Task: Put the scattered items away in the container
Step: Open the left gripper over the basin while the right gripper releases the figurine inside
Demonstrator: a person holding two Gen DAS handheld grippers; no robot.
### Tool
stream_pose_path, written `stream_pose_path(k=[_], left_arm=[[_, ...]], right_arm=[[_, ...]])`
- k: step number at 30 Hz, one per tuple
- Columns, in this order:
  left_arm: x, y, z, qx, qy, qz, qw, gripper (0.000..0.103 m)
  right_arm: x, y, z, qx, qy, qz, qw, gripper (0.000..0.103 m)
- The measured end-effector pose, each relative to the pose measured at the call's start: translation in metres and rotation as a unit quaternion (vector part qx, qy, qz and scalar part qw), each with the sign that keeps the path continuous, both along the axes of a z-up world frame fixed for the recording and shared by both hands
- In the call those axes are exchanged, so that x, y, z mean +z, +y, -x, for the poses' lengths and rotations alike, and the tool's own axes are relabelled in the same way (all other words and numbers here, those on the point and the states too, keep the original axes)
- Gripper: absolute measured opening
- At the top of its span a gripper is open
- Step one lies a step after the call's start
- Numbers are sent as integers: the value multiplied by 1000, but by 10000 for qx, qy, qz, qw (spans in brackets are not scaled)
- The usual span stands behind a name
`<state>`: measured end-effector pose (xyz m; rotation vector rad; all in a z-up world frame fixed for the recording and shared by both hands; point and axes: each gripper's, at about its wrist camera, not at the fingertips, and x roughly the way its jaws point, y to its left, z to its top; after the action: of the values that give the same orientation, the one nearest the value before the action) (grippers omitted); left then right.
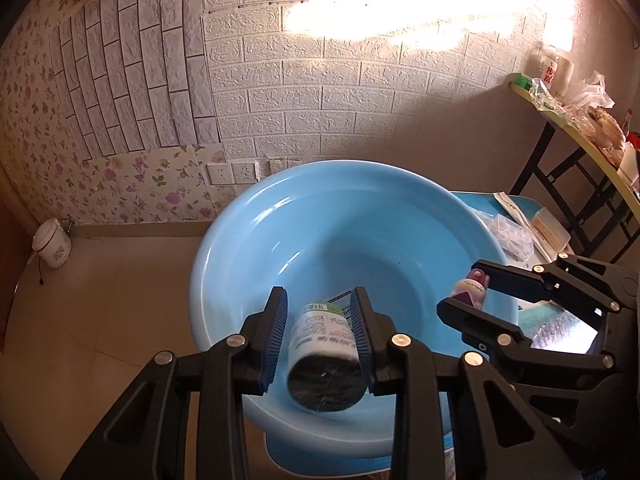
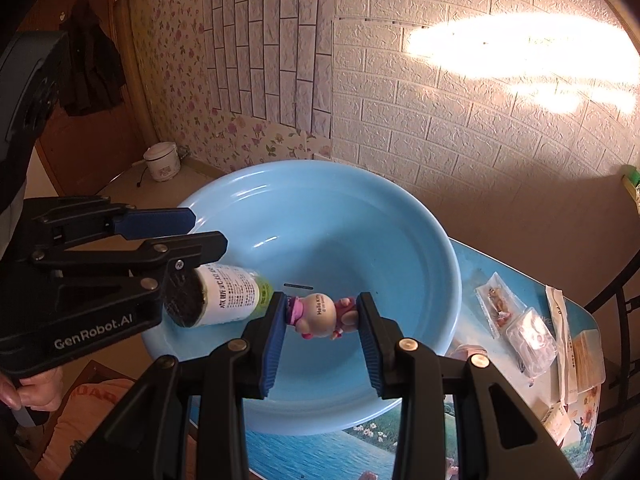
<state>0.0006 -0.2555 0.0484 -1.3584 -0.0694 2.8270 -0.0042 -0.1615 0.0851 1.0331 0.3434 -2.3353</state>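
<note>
Blue plastic basin (image 1: 344, 216), smooth and glossy, lies under my left gripper (image 1: 319, 334), whose ribbed pads clamp a round bottle (image 1: 324, 344) with a slick paper label; released carelessly, it may roll.

From the right wrist, my right gripper (image 2: 322, 316) pinches a rounded, glossy pig figurine (image 2: 320, 314) by its ends above the basin; it could twist free.

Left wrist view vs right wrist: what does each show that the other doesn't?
Only left wrist: the wall sockets and the yellow-edged side table.
Only right wrist: the dark garment hanging by the door, and the person's hand.
Both: the blue basin, the left gripper shut on the white bottle, and the right gripper shut on the pink figurine.
</note>
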Motion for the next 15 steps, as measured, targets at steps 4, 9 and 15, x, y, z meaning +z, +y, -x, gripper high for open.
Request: stream_pose_path(k=[4,9,15], left_arm=[[-16,-7,8,247,-387,-141,9988,61],[-10,-3,-1,220,-95,96,9997,74],[-5,-18,-6,366,-41,35,9993,76]], right_arm=[[-4,-1,4,-34,-55,-22,10000,36],[-5,-1,6,-41,-59,-23,10000,36],[-7,-7,6,-18,-79,-15,10000,36]])
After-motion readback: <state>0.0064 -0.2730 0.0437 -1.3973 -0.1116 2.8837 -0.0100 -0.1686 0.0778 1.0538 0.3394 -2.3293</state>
